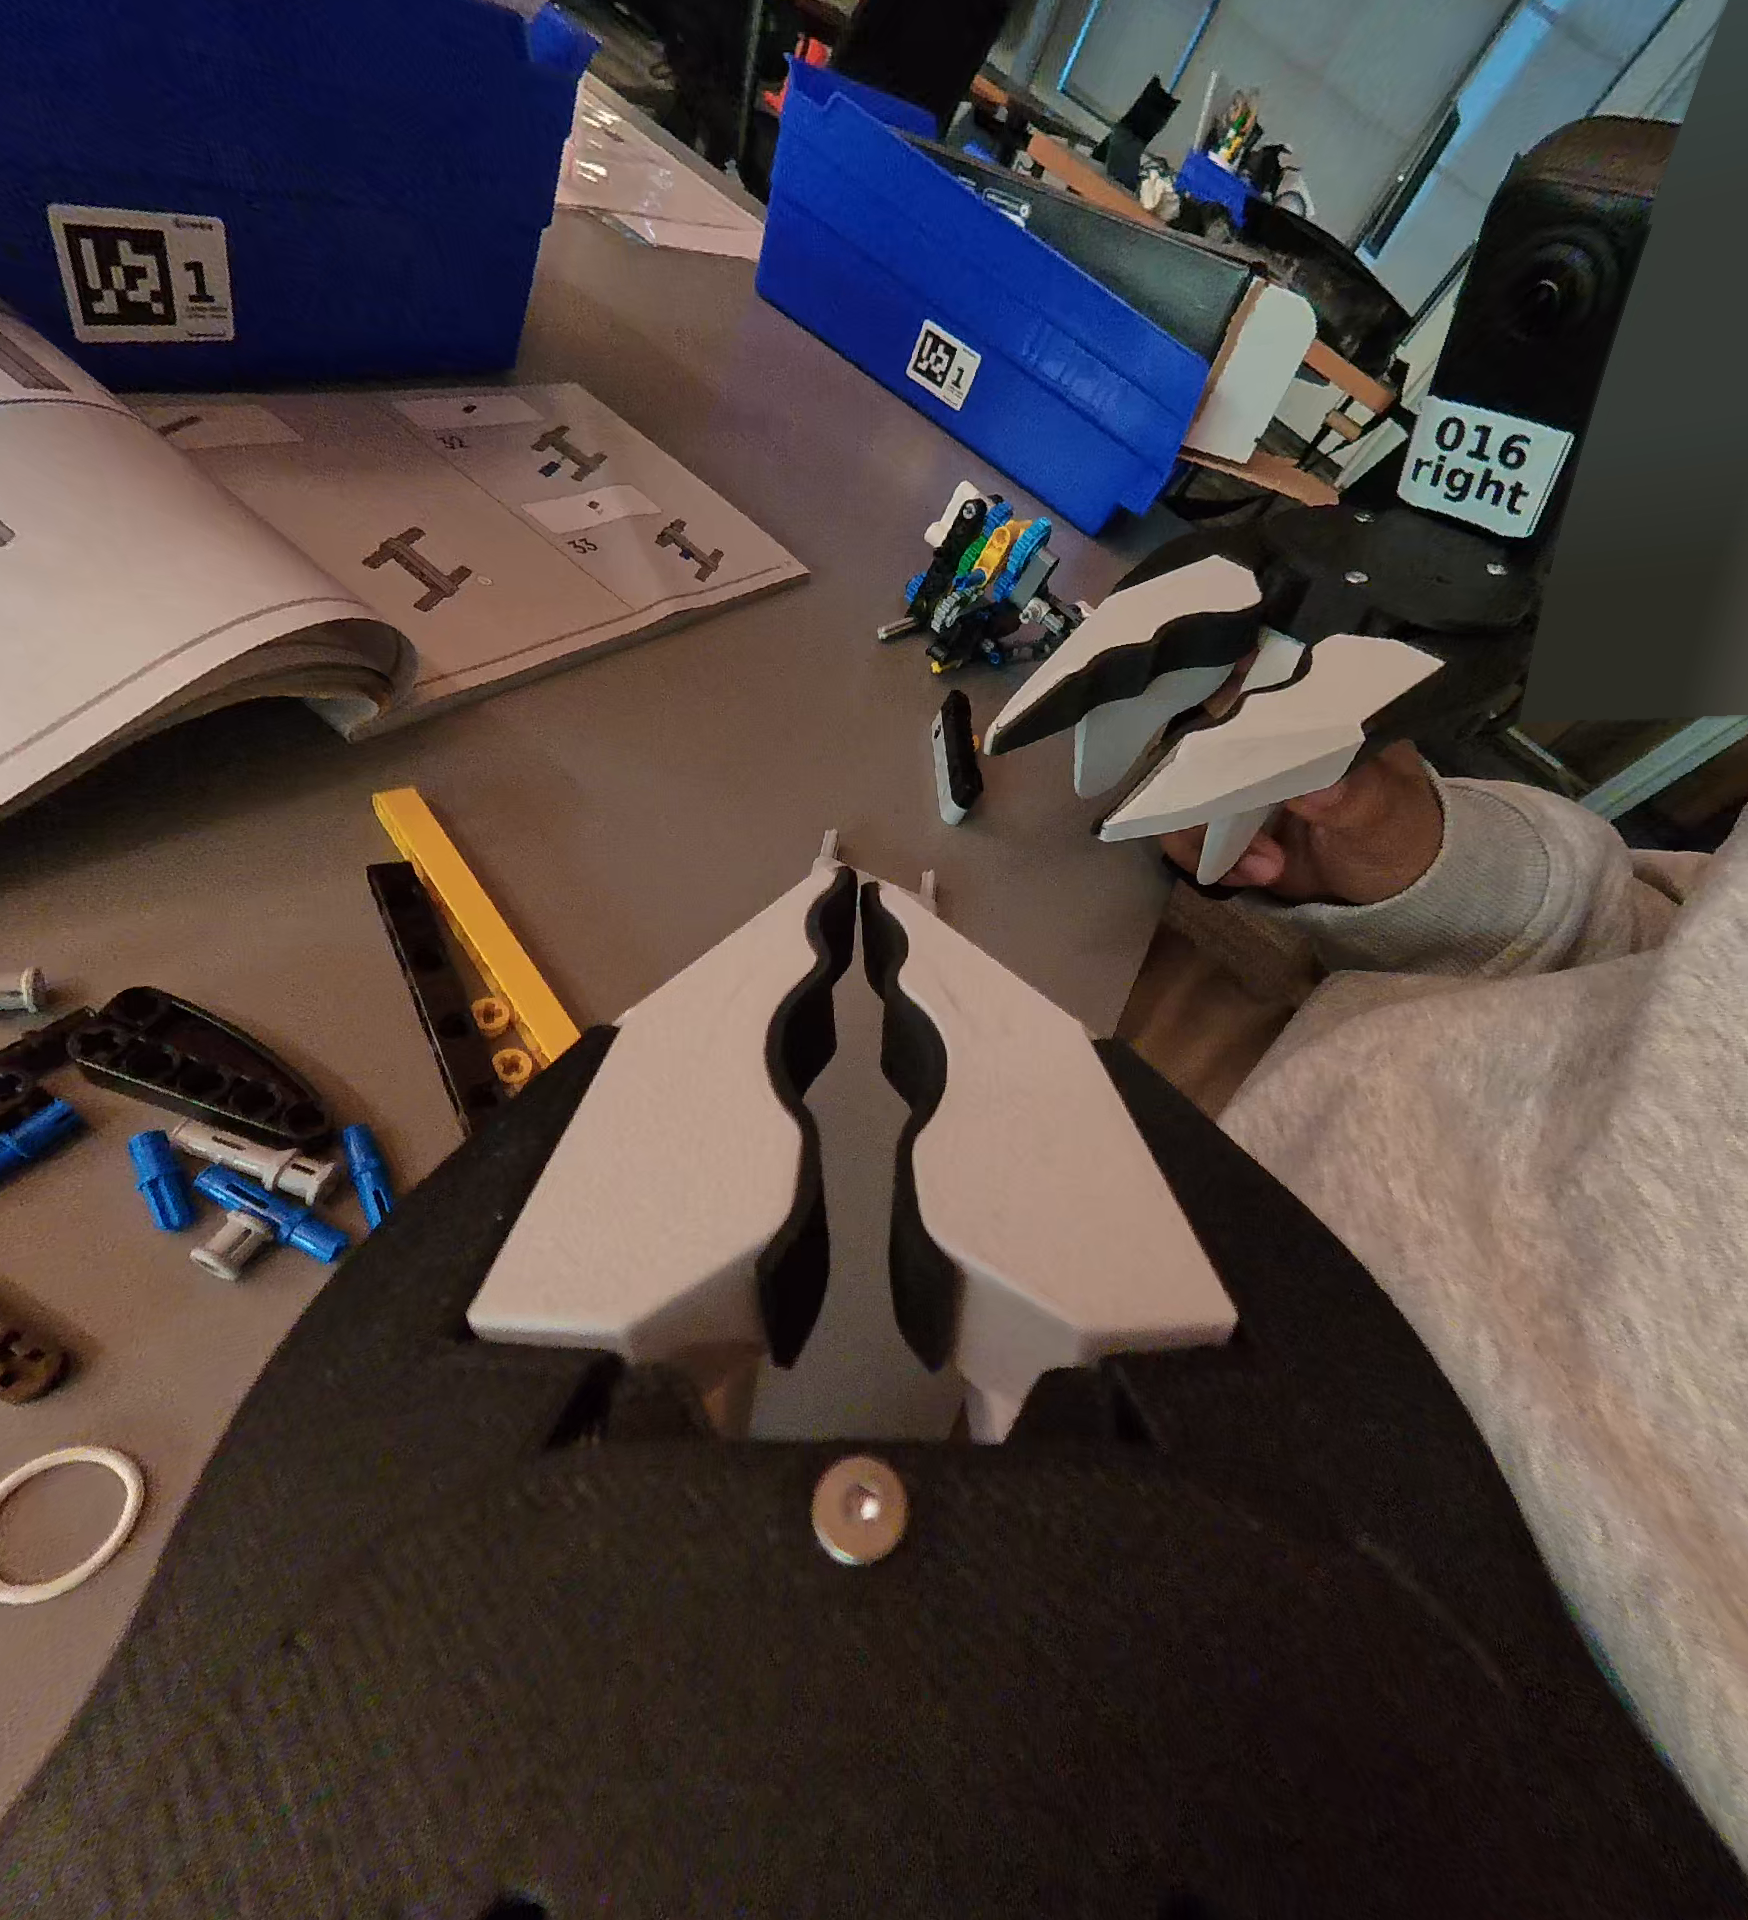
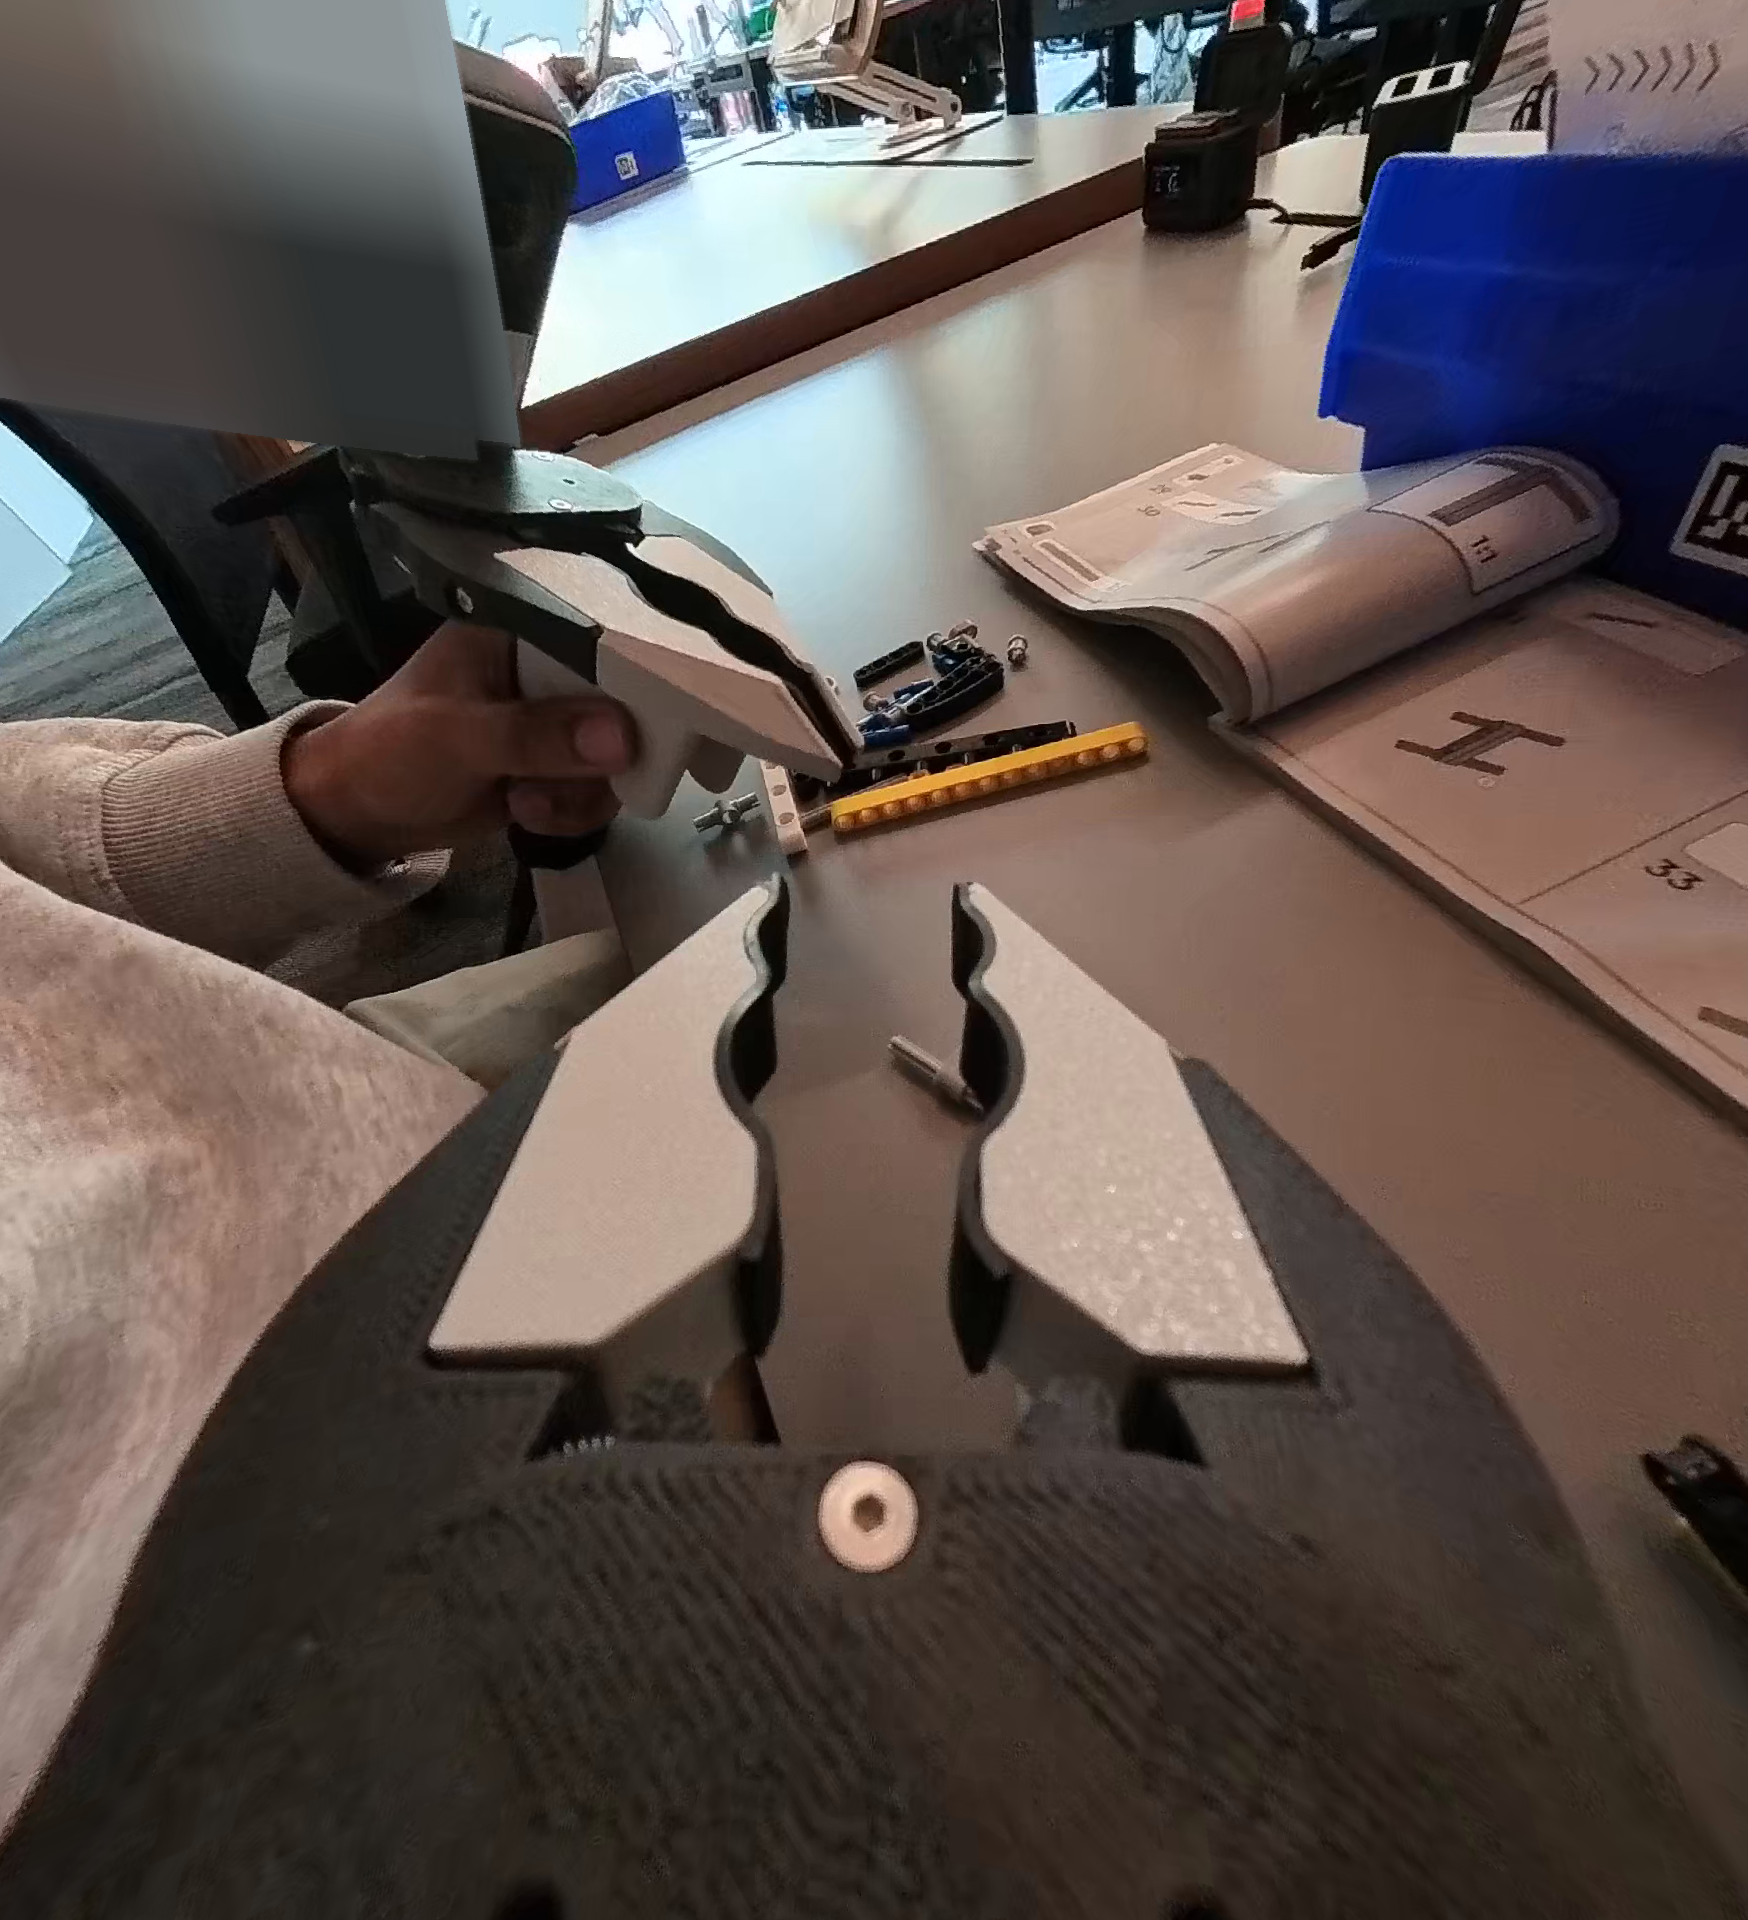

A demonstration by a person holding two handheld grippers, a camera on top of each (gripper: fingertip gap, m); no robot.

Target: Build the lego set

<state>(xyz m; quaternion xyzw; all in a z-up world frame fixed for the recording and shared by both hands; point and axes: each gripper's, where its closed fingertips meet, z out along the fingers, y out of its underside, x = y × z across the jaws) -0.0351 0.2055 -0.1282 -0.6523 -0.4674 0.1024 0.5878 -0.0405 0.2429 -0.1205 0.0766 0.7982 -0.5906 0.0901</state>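
Observation:
My left gripper (image 1: 857, 883) is shut and hovers low over the table; small grey bits show just past its tips, and I cannot tell if it holds them. In the right wrist view it (image 2: 837, 764) sits over a black beam, beside a small white beam (image 2: 783, 812) and a yellow beam (image 2: 995, 779). My right gripper (image 2: 870, 902) is open and empty, with a small grey pin (image 2: 937, 1075) on the table between its fingers. It also shows in the left wrist view (image 1: 1052, 790), next to a black-and-white piece (image 1: 953, 758). A colourful part-built model (image 1: 984, 582) stands beyond.
An open instruction booklet (image 1: 330, 540) lies at the left (image 2: 1472, 675). Two blue bins (image 1: 226, 156) (image 1: 974, 312) stand behind. Loose blue pins (image 1: 257, 1195), black beams (image 1: 205, 1060), a yellow beam (image 1: 475, 914) and a white ring (image 1: 54, 1522) lie near the left edge. A person's sleeve fills the right. Left tips to right tips: about 5 centimeters.

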